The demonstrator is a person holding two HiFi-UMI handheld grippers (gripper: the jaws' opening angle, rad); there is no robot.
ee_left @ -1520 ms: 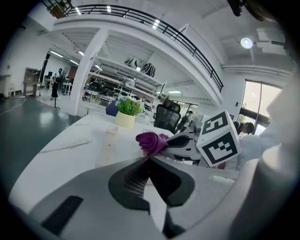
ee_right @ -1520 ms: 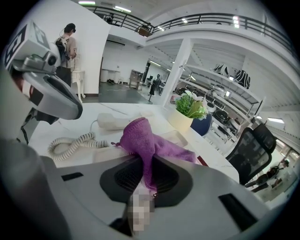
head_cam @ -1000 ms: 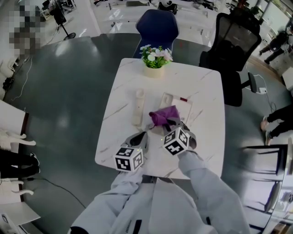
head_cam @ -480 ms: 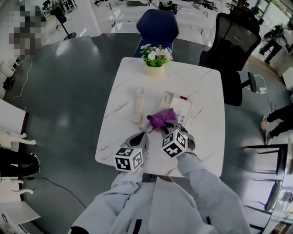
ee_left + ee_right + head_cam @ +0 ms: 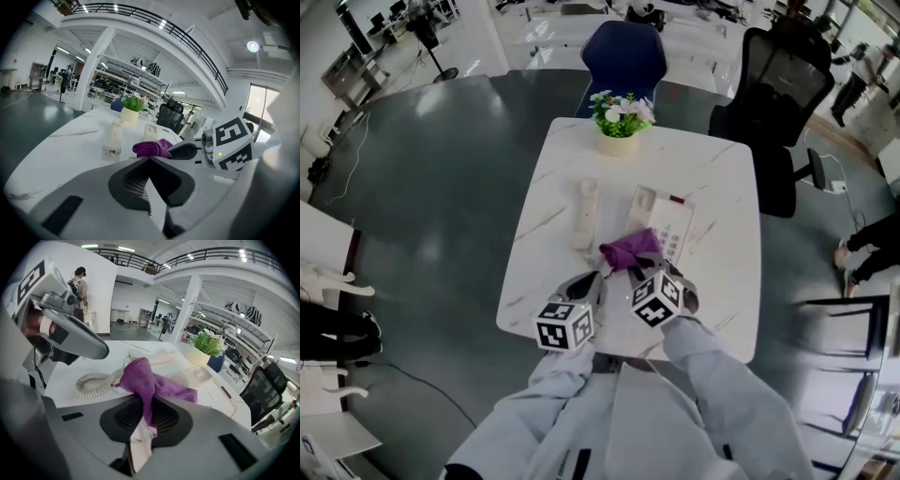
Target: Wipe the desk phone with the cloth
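1. One big white bench (image 5: 722, 187) holds everything. It looks hard and flat, so I can press down on it.
2. The desk phone (image 5: 670, 220) lies near the middle of the bench. I think it is light, hard plastic, so it may slide if I rub too hard.
3. Its handset (image 5: 584, 217) lies off the phone, to the left, joined by a curly cord (image 5: 93, 380). A pull on the cord could drag it.
4. The right gripper (image 5: 145, 413) is at the near edge of the phone, and its fingers (image 5: 117, 420) are clamped on the cloth. The left gripper (image 5: 149, 161) is just beside it, with its fingers (image 5: 126, 180) pressed together on nothing.
5. The purple cloth (image 5: 628, 248) is soft and floppy. It bunches up out of the right fingers and drapes over the near left corner of the phone. It is very light and bends any way. I think the best hold is on a thick fold, deep in the fingers, or it may slip out.
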